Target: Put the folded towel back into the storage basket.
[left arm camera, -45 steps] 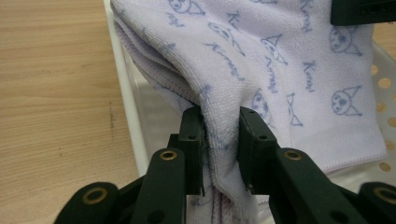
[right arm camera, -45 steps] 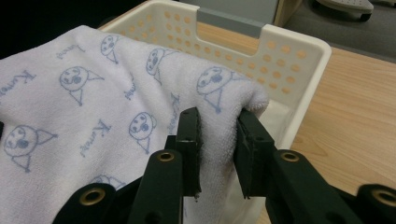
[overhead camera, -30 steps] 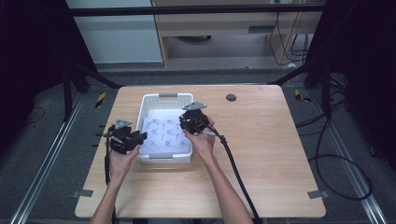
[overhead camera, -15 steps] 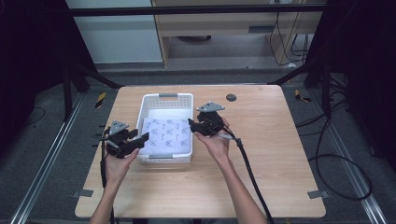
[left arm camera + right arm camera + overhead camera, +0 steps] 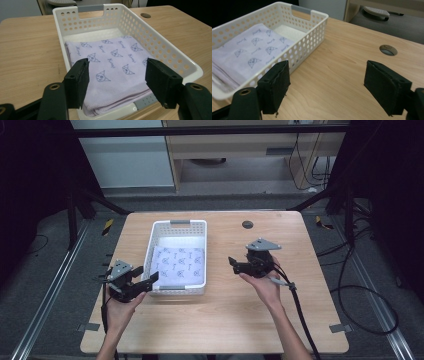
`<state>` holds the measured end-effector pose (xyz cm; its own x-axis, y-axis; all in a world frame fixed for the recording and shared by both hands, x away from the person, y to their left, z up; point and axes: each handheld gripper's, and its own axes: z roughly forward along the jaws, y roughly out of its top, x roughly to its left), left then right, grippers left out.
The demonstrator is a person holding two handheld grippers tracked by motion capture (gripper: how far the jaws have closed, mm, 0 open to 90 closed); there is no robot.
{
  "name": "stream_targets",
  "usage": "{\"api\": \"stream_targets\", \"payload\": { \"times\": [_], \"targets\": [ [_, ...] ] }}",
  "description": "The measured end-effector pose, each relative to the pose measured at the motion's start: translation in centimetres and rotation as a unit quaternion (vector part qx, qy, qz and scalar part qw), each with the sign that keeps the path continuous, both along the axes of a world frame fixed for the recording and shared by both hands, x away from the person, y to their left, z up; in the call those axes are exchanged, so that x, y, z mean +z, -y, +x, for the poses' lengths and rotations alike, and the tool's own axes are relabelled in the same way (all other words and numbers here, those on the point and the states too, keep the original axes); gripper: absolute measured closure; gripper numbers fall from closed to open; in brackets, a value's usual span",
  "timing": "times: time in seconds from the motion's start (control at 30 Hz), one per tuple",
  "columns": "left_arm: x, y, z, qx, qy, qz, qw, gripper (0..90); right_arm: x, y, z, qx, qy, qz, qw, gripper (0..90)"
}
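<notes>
Cloth (image 5: 181, 265) folded, flat in white basket (image 5: 178, 224) on tabletop (image 5: 225, 315), nearer front end. Both hand-held grippers just opening, nothing between jaws: left hand-held gripper (image 5: 149, 281) at basket's front-left corner, right hand-held gripper (image 5: 233, 265) apart over bare wood. Step judged release and retreat: pull back level, avoid snagging rim. Left gripper view shows stitched fold edges (image 5: 117, 98); right gripper view shows cable hole (image 5: 388, 50).

basket (image 5: 176, 227): white | cloth (image 5: 179, 264): lilac, blue cat-face print | table (image 5: 225, 320): light wood

high view looks down; both claw views share basket (image 5: 172, 53).
</notes>
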<state>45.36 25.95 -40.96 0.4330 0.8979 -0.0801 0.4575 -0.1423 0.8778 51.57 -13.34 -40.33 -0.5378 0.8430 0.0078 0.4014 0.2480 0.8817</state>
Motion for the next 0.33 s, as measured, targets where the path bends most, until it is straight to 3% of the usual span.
{"api": "stream_targets", "payload": {
  "times": [0.33],
  "targets": [
    [-1.1,-0.3,-2.1,-0.017,-0.001,0.005,0.9999,28.3,-2.3,4.3,-2.7,0.012,-0.018,-0.013,0.9997,15.9]
  ]
}}
